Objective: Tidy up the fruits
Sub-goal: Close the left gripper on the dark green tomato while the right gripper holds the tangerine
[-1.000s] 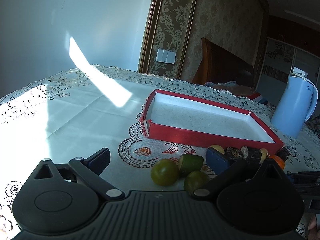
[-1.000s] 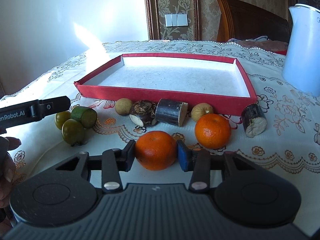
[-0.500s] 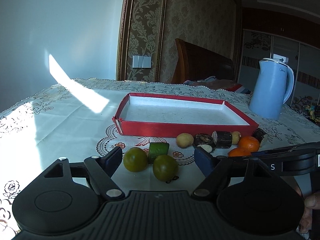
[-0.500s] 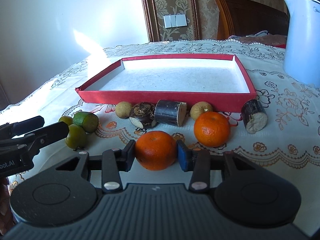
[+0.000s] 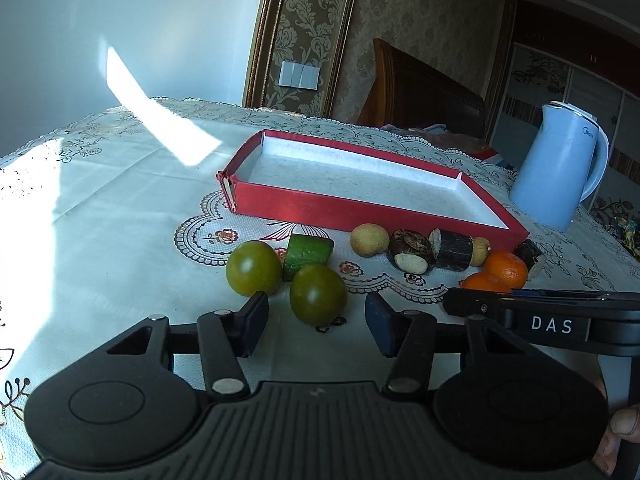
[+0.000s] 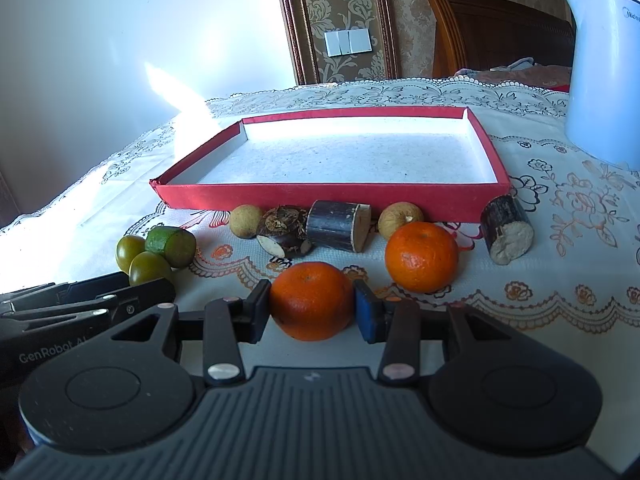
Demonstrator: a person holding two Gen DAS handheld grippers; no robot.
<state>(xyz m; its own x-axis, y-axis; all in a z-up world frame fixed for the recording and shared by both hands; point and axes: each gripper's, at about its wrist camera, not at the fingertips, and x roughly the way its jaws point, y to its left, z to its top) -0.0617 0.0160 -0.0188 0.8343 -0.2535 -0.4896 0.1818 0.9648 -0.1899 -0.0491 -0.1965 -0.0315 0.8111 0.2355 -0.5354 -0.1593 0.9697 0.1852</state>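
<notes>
So there's a red tray [image 6: 332,200] sitting on the lace tablecloth [image 6: 560,280] with nothing in it, and all the fruit is lined up along its near wall: a longan [image 6: 245,221], a dark water chestnut [image 6: 285,232], a chunk of sugarcane [image 6: 338,225], another longan [image 6: 400,220], a loose tangerine [image 6: 421,257] and a second sugarcane chunk [image 6: 507,234] off at the tray's right corner. Over on the left there's a cut cucumber piece [image 5: 308,251] right beside two green fruits, a far green fruit [image 5: 253,267] and a near green fruit [image 5: 318,293]. A pale blue kettle [image 5: 560,170] stands past the tray's right end, well clear of everything. My left gripper [image 5: 316,322] is low over the cloth, tilted down a bit, and its jaws have just been closing around the near green fruit; it sits between the pads with a small gap on each side, so no real squeeze. The far green fruit is just beyond my left pad, kind of crowding it. My right gripper [image 6: 313,312] points slightly down too, jaws narrow and clamped on a tangerine [image 6: 312,300] that's down at the cloth in front of the row. The two grippers sit close side by side.
</notes>
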